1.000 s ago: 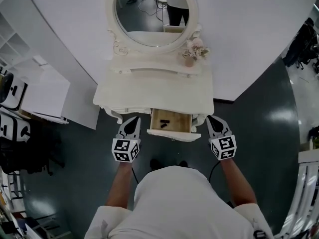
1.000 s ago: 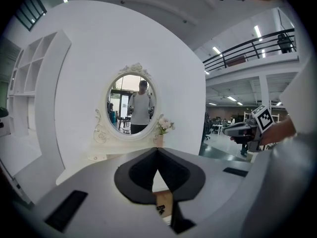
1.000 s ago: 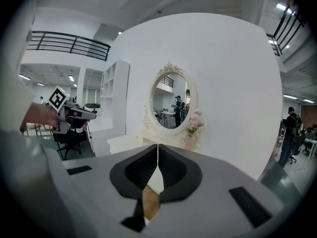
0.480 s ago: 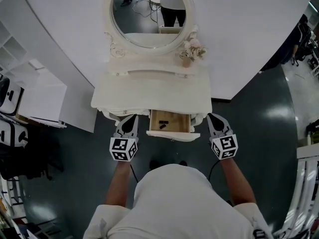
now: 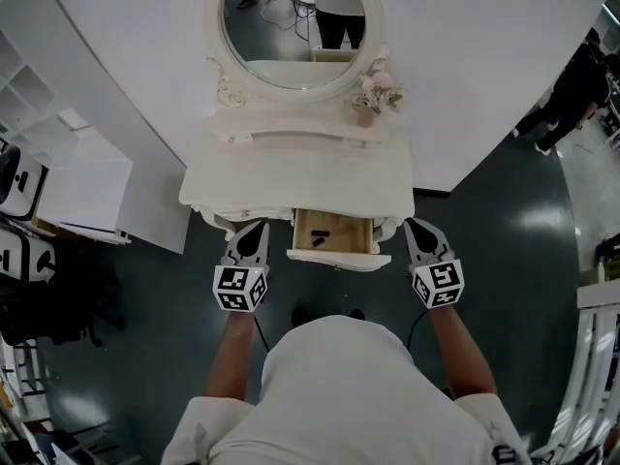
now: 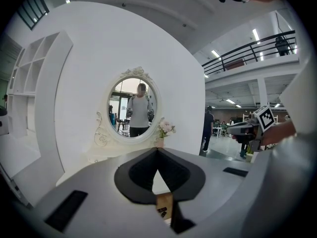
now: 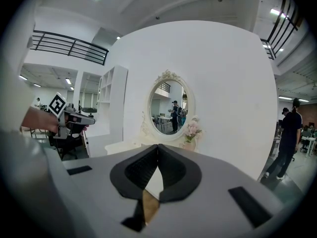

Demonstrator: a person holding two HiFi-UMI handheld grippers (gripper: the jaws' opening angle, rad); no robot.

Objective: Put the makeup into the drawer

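One white vanity, its worktop carrying a flower vase under an oval mirror. One drawer stands pulled out at centre front, open toward the person. Left tongs sit just left of the drawer and right tongs just right of it. Both point at the vanity with the drawer between them. Both tongs are pinched together with nothing in them; each gripper view shows the tips meeting on air. Makeup is small dark pieces lying inside the drawer, left of its middle. That puts it nearer the left tongs, to their right and slightly ahead. Its long axis is too small to read surely; it looks roughly across the drawer. Judgement: placing looks done. The likely next move is pushing the drawer front in, with either tongs about equally placed.
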